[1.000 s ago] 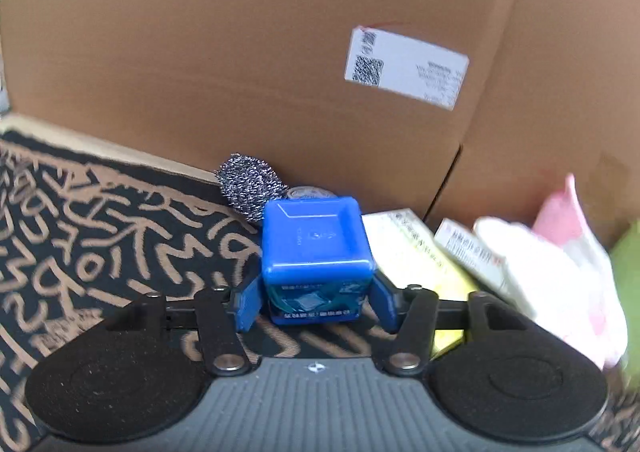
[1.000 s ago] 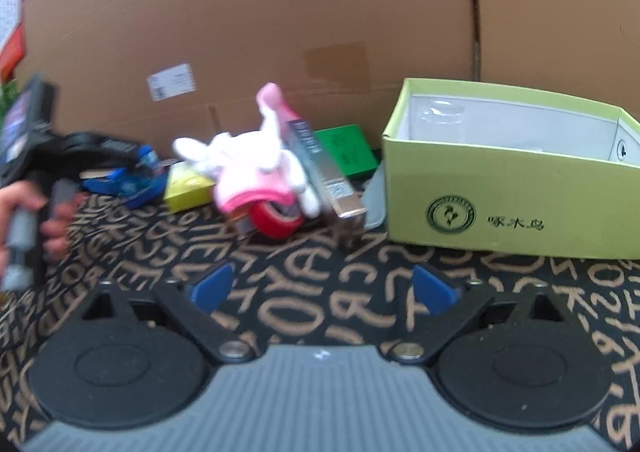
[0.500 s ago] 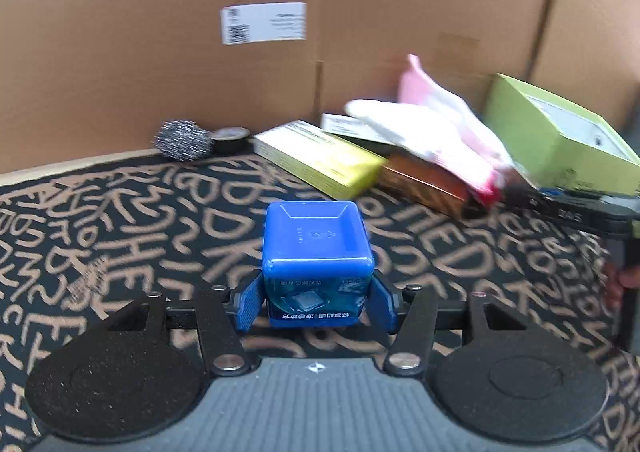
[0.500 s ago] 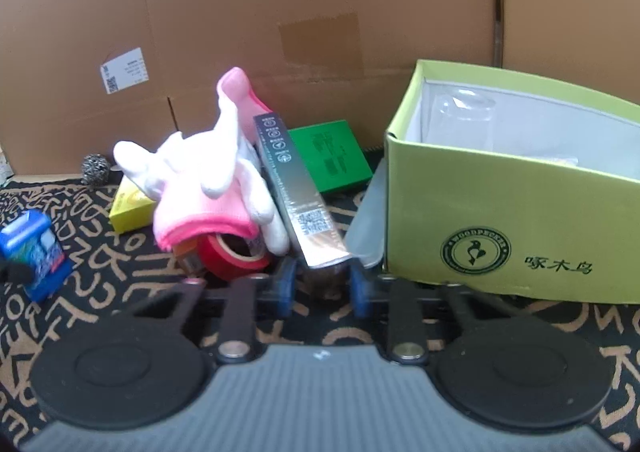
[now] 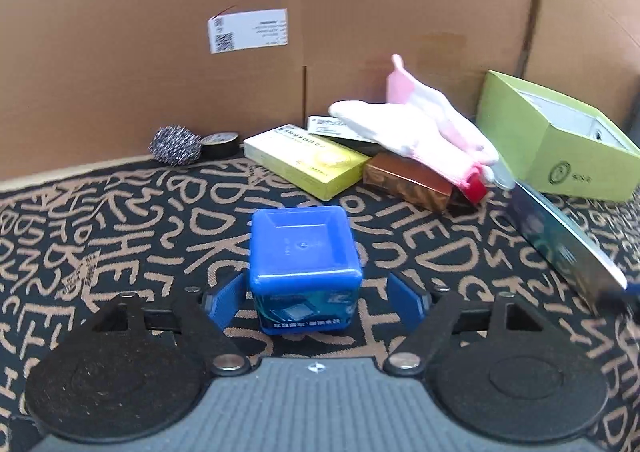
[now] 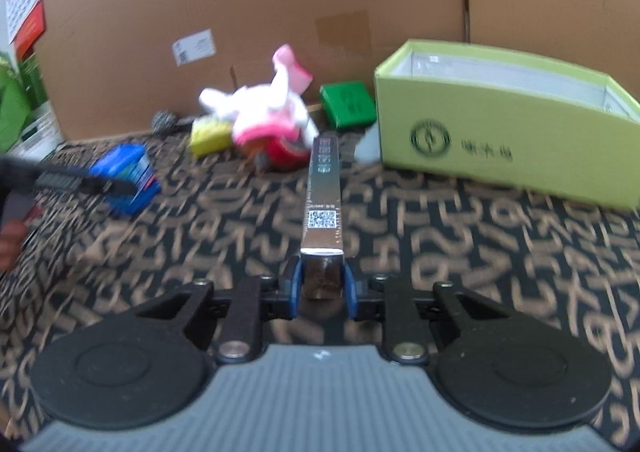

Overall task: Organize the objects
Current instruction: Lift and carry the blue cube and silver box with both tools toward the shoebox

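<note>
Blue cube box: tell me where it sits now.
In the left wrist view the blue cube box stands on the patterned cloth between the left gripper's open fingers, before the yellow box.

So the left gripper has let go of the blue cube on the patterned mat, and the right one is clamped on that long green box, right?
Nearly. The right gripper is clamped on a long silver box, not a green one, as the right wrist view shows. The rest holds: the left gripper stands open around the blue cube on the patterned mat.
</note>
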`<state>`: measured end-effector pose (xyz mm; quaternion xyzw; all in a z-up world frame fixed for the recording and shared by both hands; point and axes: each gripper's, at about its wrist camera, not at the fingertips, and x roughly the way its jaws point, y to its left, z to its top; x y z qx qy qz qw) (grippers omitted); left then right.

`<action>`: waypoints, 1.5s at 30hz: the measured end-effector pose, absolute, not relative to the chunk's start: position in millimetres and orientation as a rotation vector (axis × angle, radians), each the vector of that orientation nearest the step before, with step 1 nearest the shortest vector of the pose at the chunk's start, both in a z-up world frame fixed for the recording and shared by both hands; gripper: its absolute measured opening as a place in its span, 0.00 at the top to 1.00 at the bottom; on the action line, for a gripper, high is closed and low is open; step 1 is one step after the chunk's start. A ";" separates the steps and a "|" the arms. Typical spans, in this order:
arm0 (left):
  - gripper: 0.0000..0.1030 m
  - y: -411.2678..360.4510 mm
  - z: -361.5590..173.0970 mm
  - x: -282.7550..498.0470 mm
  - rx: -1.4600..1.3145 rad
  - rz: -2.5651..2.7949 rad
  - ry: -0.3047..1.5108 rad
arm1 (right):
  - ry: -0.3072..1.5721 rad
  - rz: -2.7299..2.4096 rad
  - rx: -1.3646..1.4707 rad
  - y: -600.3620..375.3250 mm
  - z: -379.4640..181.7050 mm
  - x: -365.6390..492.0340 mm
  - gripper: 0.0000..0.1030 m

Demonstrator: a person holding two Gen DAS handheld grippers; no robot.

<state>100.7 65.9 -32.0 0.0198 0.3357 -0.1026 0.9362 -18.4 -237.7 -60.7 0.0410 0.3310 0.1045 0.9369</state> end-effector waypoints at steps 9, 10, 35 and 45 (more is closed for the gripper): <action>0.23 72.7 -30.1 104.9 -0.020 -0.182 0.677 | 0.628 0.158 0.195 -254.0 -54.3 6.3 0.76; 0.23 72.0 -29.5 103.6 -0.007 -0.175 0.672 | 0.629 0.138 0.211 -258.3 -56.6 10.3 0.74; 0.43 63.2 -33.8 99.9 0.039 -0.353 0.725 | 0.752 0.209 -0.028 -228.1 -61.7 29.3 0.63; 0.43 32.8 -37.6 103.5 0.151 -0.303 0.694 | 0.722 0.192 -0.086 -205.9 -70.4 50.3 0.48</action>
